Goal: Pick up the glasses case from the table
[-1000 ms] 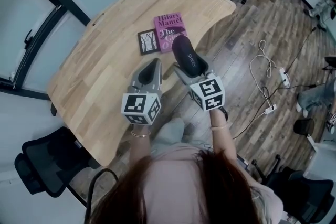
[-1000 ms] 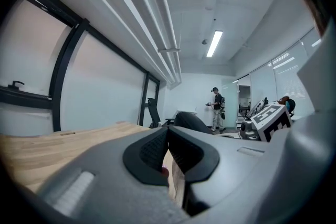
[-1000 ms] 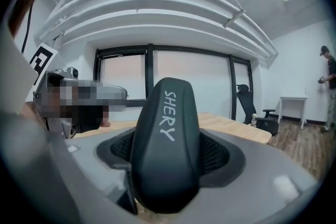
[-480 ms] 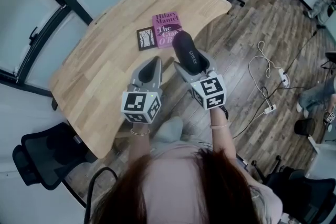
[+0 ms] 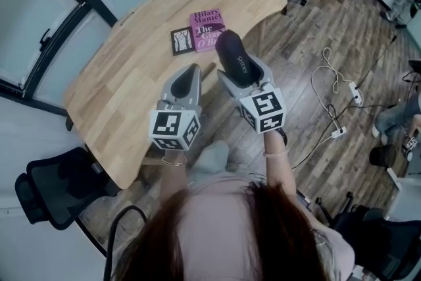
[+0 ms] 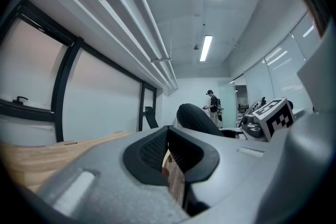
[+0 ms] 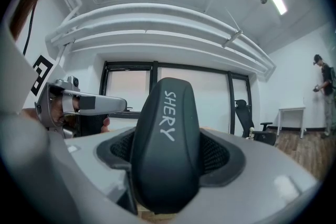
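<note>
The black glasses case [image 5: 234, 62] with white lettering is held up off the wooden table [image 5: 125, 76], and my right gripper [image 5: 241, 72] is shut on it. In the right gripper view the case [image 7: 165, 144] stands upright between the jaws and fills the middle. My left gripper [image 5: 187, 79] is beside it to the left, above the table's near edge, jaws nearly together with nothing between them. The left gripper view shows the case [image 6: 198, 119] just past my left gripper [image 6: 173, 162].
A pink book [image 5: 207, 28] and a small dark card with a tree drawing [image 5: 183, 40] lie on the table beyond the case. Office chairs [image 5: 56, 191] stand near the table. Cables [image 5: 335, 85] trail over the wood floor. A person [image 6: 211, 107] stands far off.
Both grippers and the case have shifted slightly up and away from the book; the case now sits clear of the pink book it overlapped a second ago.
</note>
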The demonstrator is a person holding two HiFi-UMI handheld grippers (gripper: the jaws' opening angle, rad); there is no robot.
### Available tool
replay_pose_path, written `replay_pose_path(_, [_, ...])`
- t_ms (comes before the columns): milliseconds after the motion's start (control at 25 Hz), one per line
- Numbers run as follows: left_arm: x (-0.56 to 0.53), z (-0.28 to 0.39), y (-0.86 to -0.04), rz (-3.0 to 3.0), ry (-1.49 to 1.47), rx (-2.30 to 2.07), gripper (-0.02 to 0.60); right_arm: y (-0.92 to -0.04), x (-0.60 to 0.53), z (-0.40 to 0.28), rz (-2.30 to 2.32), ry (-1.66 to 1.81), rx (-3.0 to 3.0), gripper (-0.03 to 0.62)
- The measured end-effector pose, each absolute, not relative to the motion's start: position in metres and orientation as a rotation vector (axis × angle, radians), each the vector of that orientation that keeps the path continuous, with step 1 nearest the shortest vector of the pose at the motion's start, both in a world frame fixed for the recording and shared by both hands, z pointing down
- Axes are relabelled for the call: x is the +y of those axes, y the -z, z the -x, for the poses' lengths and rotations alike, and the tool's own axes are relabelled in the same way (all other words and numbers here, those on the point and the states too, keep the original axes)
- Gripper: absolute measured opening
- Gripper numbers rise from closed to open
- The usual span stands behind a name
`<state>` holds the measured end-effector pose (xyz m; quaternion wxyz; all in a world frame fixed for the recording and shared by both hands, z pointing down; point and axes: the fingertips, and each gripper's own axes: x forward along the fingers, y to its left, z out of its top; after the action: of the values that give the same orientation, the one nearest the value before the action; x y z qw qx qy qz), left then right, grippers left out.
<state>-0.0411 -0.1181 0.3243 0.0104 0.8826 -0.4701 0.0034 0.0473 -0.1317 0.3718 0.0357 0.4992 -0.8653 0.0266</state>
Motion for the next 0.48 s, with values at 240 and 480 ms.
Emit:
replay_pose_path(240, [-0.095, 0.038, -0.320, -2.764, -0.008, -1.490, 0.009, -0.360, -0.110, -0.051, -1.543, -0.045, -2.682, 0.348])
replay_pose_path(480, [-0.072, 0.036, -0.317, -2.758, -0.009, -1.518, 0.009, -0.356, -0.086, -0.057, -1.535, -0.030, -2.705, 0.348])
